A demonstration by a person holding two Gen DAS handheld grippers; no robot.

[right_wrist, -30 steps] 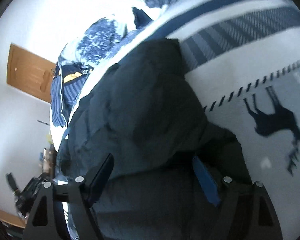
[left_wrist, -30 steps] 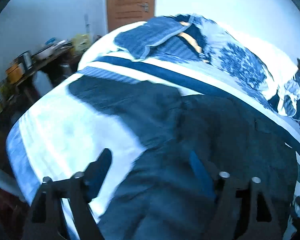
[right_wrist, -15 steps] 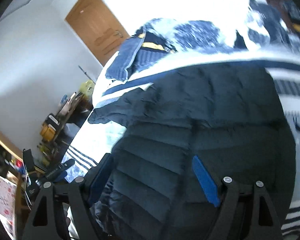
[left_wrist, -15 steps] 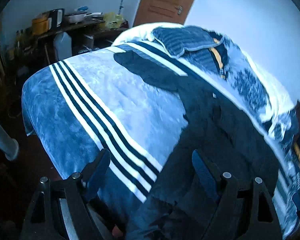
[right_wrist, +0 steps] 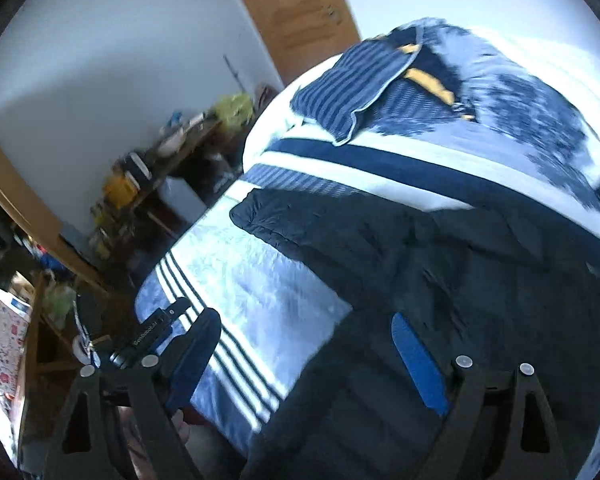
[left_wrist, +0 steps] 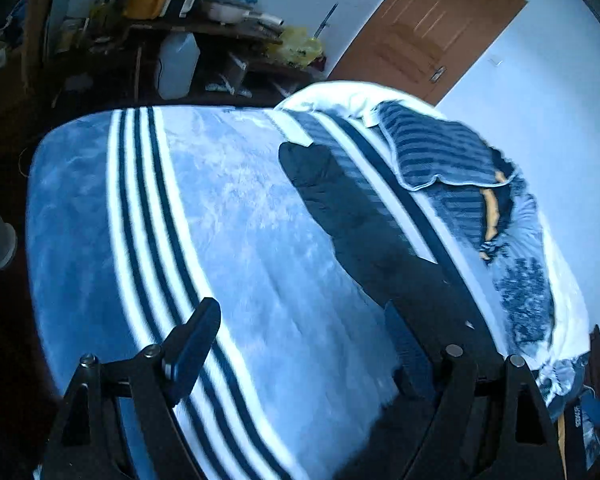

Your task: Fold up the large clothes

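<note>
So the jacket [right_wrist: 440, 264] is a big, dark, puffy one, and it lies flat on the bed [left_wrist: 100, 208]. It looks mostly spread out. One sleeve [left_wrist: 328, 184] sticks out long and straight toward the far end of the bed, and I see no neat fold in it yet. My guess is that the folding is only at the start. The sleeve needs to be laid over the body, and then the body needs to be folded up small. Part of the jacket is hidden at the bottom of both views, so I cannot tell if a fold is made down there.

In the left view, the jacket runs along the right side of the blanket [left_wrist: 236, 216]. The left gripper [left_wrist: 300, 344] hangs above the bed with its jaws wide apart and nothing in them. One finger is over the stripes of the blanket, and the other is over the dark edge of the jacket. It is not holding the cloth.

In the right view, the jacket fills the lower right part. The right gripper [right_wrist: 304, 352] is above it, and its jaws are opening. Nothing is pinched between them. The jacket is under its blue finger, and the striped blanket is under the other.

Farther out, a striped pillow [right_wrist: 348, 92] and a heap of bedding [left_wrist: 528, 288] lie past the jacket. A door [left_wrist: 432, 28] and a messy worktop [left_wrist: 204, 28] stand by the wall.
</note>
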